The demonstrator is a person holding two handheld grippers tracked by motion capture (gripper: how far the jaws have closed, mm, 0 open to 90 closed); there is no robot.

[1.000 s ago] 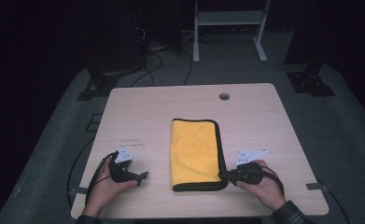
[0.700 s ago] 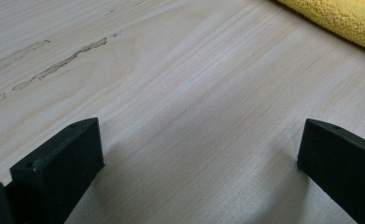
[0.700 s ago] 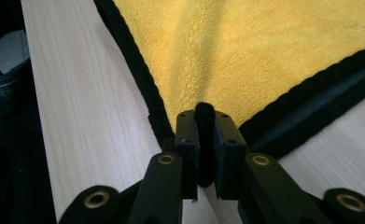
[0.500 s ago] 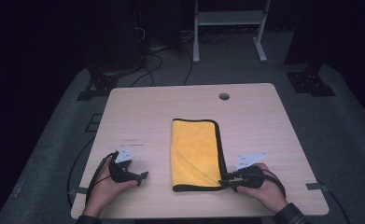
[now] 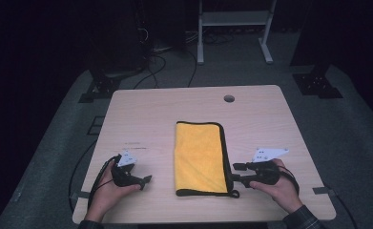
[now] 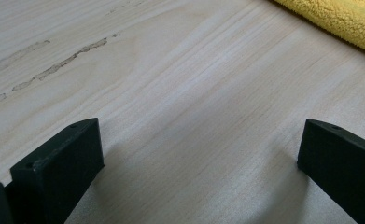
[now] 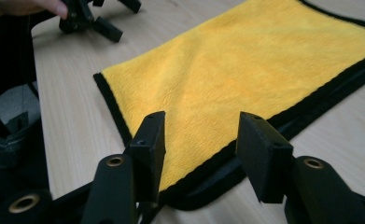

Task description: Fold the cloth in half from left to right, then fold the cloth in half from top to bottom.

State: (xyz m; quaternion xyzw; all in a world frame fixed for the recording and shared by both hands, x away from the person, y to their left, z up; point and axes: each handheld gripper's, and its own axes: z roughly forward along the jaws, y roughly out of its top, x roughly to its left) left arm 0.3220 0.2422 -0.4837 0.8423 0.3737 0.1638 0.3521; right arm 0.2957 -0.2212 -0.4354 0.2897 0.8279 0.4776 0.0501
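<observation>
Folded yellow cloth lies flat mid-table, long side running away from the person, black hem all round, layered edges facing right.

Right gripper sits low at the cloth's near right corner — jaws apart, nothing between them yet. In the right gripper view the right gripper looks straight across that corner, one jaw over the yellow pile, the other over the black hem. Lined up there probably because the loose layered edge is the easiest place to get a jaw under and pinch a layer. Looks like an approach to grab the corner, grip not made.

Left gripper rests on bare wood near the cloth's left side, well short of touching it. Left gripper view: left gripper jaws wide apart, plain tabletop between, cloth edge at the top right. Seems parked — waiting, or ready to pin or take the other side once the right one lifts.

Risk: pinching all layers instead of one, or dragging the cloth.

Round hole at the table's far edge, not involved.
</observation>
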